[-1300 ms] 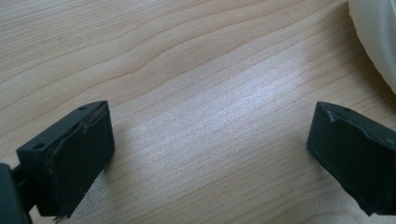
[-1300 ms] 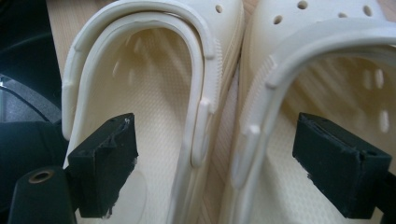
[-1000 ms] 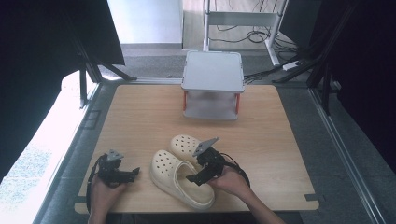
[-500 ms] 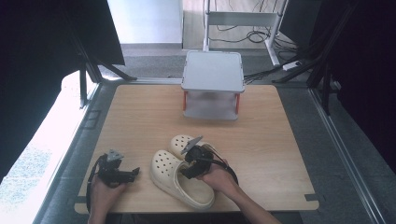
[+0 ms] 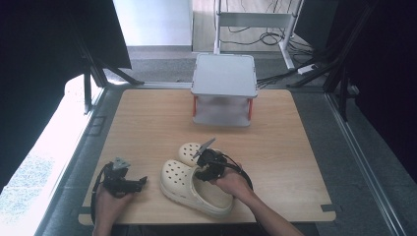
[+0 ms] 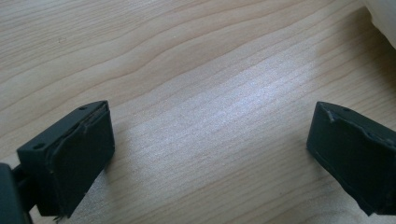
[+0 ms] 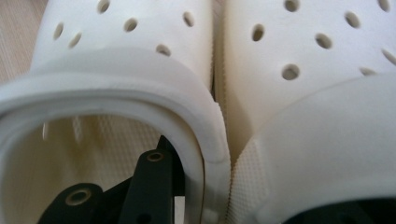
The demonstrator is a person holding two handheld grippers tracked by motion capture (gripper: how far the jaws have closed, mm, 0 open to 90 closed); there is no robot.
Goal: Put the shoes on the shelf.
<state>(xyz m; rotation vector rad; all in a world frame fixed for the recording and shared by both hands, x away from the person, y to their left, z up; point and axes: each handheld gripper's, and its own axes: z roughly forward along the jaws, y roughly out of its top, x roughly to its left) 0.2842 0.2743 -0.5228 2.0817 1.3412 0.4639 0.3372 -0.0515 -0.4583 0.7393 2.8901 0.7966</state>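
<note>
2 cream clogs lie side by side near the front of the wooden surface, sides touching; the nearer clog points up and to the left in the high view, and the farther clog sits just behind it, partly covered by the right hand-held gripper. In the right gripper view, 1 black jaw reaches inside the opening of the left-hand clog while the other sits in the opening of the right-hand clog, so the 2 adjoining side walls stand between them; the jaws have just been closing, and they pinch those walls together. The left hand-held gripper rests low over the surface at the front left, well apart from the clogs; its jaws stand wide apart over bare wood, with nothing between them. A grey 2-level stand with red posts sits at the far edge of the surface.
</note>
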